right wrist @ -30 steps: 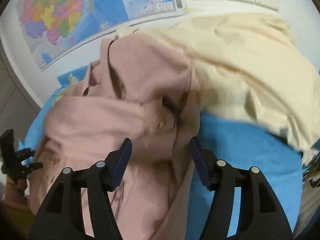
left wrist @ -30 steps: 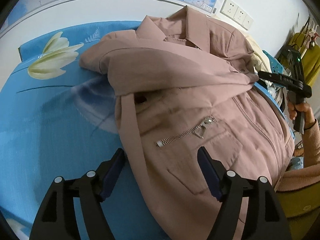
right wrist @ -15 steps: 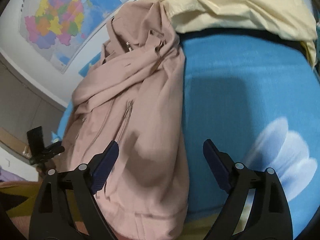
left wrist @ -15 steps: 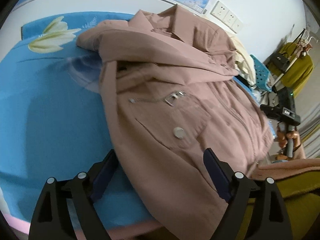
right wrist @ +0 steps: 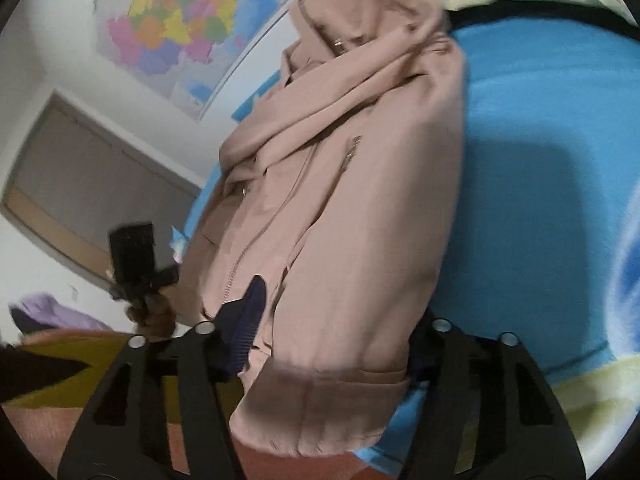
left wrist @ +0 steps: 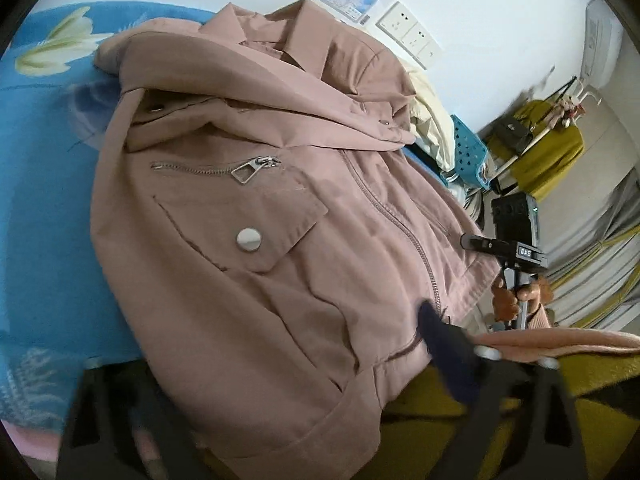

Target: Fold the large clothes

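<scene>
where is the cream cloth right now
The cream cloth lies bunched at the far right of the bed in the left wrist view, just beyond the pink jacket, below the wall sockets.

Both wrist views look close along the same pink jacket [left wrist: 256,240] from opposite hem corners.

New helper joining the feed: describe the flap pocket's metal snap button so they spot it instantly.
On the blue floral bedsheet lies a dusty-pink jacket. Below its chest zipper is a flap pocket. The snap button is a round silver disc on that flap, bigger than the small studs near the collar.
</scene>
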`<state>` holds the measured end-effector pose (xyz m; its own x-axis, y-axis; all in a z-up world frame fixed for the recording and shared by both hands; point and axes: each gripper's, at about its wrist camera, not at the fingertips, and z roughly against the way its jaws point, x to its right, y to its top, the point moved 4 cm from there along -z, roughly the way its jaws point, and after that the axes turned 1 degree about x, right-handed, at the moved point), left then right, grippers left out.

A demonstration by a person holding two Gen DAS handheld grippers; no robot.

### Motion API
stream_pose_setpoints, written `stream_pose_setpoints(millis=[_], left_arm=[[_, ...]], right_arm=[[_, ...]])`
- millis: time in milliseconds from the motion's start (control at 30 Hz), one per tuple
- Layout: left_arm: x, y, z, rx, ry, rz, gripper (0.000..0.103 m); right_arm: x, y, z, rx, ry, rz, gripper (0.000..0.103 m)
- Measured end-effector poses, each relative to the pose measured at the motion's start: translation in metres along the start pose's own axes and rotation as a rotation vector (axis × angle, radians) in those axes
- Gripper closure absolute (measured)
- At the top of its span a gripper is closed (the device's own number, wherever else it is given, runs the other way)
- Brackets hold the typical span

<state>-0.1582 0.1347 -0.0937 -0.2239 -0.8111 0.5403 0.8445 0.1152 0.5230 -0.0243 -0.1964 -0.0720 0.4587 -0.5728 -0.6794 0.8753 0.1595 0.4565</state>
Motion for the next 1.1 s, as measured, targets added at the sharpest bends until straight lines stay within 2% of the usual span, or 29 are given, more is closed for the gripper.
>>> stream_pose_setpoints(millis=[33,67,100,167,200,367,467,567,633,667,733,833,900,1100], left_arm=[[-0.001,0.001,-0.002,0.003,0.042,-0.003,0.049],[-0.002,0.004,-0.003,0.006,0.079,0.001,0.067],[-0.006,0.005,-0.002,0.004,0.082,0.022,0.084],[-0.015,0.009,0.005,0.02,0.059,0.073,0.095],[-0.018,0.011,0.01,0.035,0.039,0.091,0.098],[-0.01,0.024,0.066,0.17,-0.009,0.075,0.1],[-0.004,0.028,0.106,0.253,-0.013,0.06,0.1],[-0.009,0.023,0.132,0.293,-0.024,0.07,0.099],[-0.014,0.016,0.133,0.285,-0.017,0.072,0.099],[-0.021,0.009,0.125,0.253,0.005,0.082,0.098],[-0.028,0.0,0.105,0.182,-0.003,0.104,0.098],[-0.034,-0.013,0.081,0.108,-0.005,0.128,0.099],[-0.035,-0.014,0.08,0.105,-0.006,0.129,0.099],[-0.026,0.006,0.105,0.187,-0.013,0.097,0.099]], right_arm=[[-0.003,0.0,-0.004,-0.008,0.016,-0.009,0.063],[-0.005,0.001,-0.005,-0.005,0.046,-0.022,0.07],[-0.007,0.001,-0.004,0.005,0.074,-0.031,0.073],[-0.017,0.003,0.001,0.033,0.103,-0.022,0.081],[-0.024,0.004,0.006,0.051,0.117,-0.012,0.081],[-0.068,0.006,0.042,0.139,0.194,0.064,0.09],[-0.106,0.002,0.061,0.17,0.237,0.152,0.091],[-0.125,-0.004,0.069,0.171,0.287,0.192,0.091],[-0.119,-0.012,0.061,0.125,0.295,0.16,0.091],[-0.114,-0.015,0.055,0.108,0.279,0.139,0.091],[-0.098,-0.022,0.041,0.048,0.251,0.083,0.091],[-0.09,-0.031,0.031,0.011,0.248,0.042,0.091],[-0.092,-0.033,0.032,0.019,0.238,0.04,0.091],[-0.094,-0.014,0.046,0.105,0.252,0.03,0.091]])
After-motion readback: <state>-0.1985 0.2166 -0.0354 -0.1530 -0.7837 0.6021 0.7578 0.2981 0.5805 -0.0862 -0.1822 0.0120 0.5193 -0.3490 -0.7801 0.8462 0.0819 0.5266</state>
